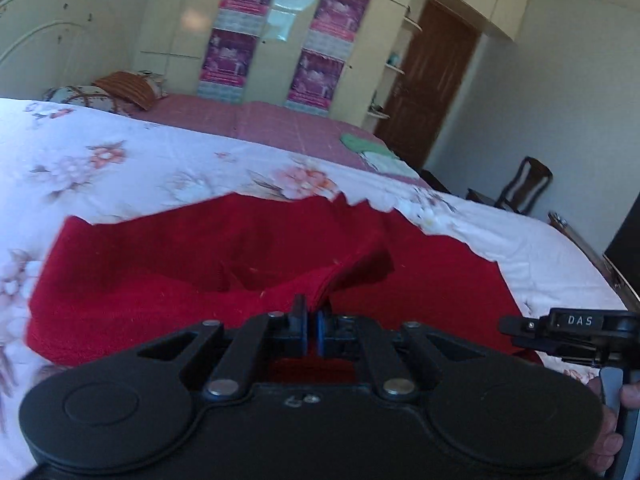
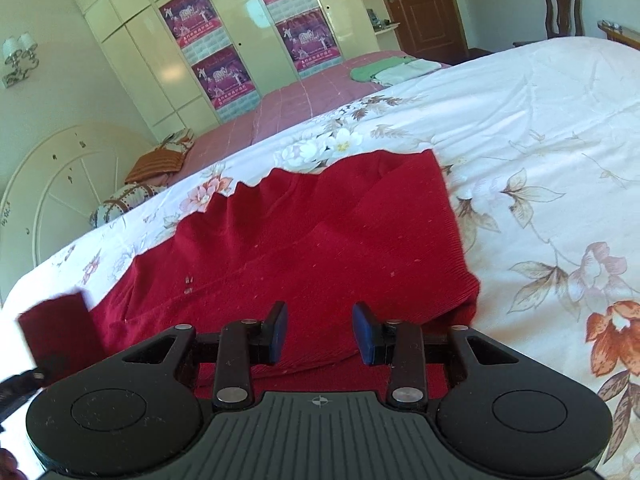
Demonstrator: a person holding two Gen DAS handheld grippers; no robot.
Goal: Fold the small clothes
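Red knit garment (image 2: 304,248) lies spread on a floral bedspread (image 2: 540,128), flat enough to fold. Left gripper (image 1: 312,320), angled downward, is clenched on a lifted flap of the cloth, probably to carry it across. Right gripper (image 2: 320,332) tilts down over the near hem, blue pads (image 2: 280,332) apart, grasping nothing.

A red knit garment (image 2: 320,232) lies spread on the floral bedspread, one edge lifted.
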